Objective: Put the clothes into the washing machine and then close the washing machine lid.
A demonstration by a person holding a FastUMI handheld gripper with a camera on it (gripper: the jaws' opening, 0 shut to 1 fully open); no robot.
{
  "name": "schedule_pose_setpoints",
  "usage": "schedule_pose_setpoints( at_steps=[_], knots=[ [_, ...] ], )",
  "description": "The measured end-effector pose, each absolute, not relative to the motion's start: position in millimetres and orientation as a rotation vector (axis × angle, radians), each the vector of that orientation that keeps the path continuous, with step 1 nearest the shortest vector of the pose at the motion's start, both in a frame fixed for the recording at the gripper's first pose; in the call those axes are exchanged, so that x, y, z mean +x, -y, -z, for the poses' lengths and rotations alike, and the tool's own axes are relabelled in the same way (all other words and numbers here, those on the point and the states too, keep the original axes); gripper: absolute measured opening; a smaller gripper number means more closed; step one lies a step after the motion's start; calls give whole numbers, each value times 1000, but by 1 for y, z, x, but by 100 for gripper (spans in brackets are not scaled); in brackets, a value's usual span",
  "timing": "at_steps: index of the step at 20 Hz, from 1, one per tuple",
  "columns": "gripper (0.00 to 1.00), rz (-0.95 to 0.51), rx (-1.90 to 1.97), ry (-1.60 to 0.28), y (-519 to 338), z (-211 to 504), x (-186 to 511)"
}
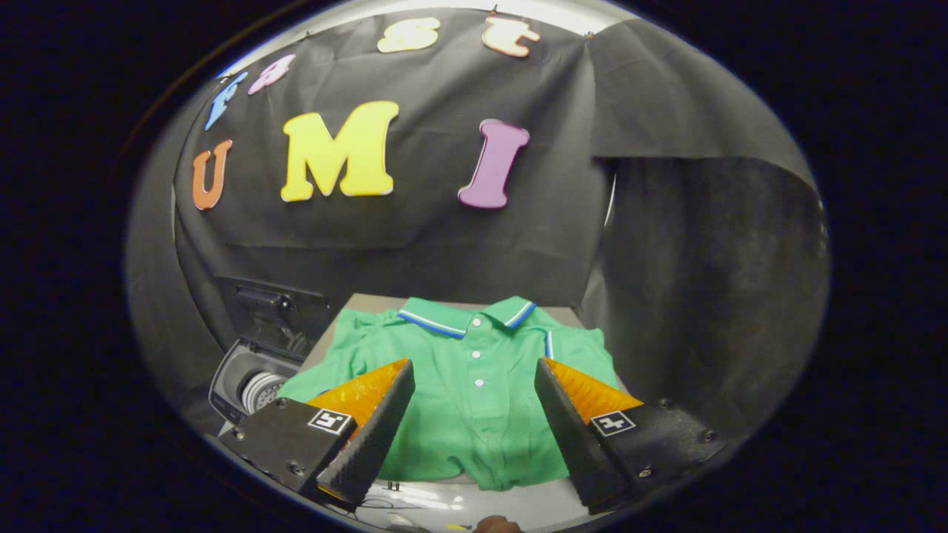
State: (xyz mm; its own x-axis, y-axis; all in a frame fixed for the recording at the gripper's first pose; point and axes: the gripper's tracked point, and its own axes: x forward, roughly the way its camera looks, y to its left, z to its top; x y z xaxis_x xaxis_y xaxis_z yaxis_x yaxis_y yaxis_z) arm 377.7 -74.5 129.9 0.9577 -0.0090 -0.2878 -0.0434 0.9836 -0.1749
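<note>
- While the gripper hangs above the table [355,303], the green polo shirt [474,400] lies flat on it, collar at 12 o'clock from the fingers, hem toward them; spread like this, any fold is open to a pinch.
- Washing machine [248,381]: small, at 9 o'clock from the shirt, just beside the table; lid [270,311] stands up, drum exposed, so it looks ready for loading.
- Gripper [474,422]: jaws spread wide and empty, the button placket between them. Judgement: grasp not yet begun; the wide spread suits a descent onto the cloth.
</note>
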Motion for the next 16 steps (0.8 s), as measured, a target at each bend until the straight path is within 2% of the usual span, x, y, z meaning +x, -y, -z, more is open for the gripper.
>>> schedule_pose_setpoints(
  at_steps=[9, 16],
  knots=[
    [100, -51, -259, -500, 83, -83, 411],
    [100, -90, -138, -527, 83, -75, 414]
  ],
)
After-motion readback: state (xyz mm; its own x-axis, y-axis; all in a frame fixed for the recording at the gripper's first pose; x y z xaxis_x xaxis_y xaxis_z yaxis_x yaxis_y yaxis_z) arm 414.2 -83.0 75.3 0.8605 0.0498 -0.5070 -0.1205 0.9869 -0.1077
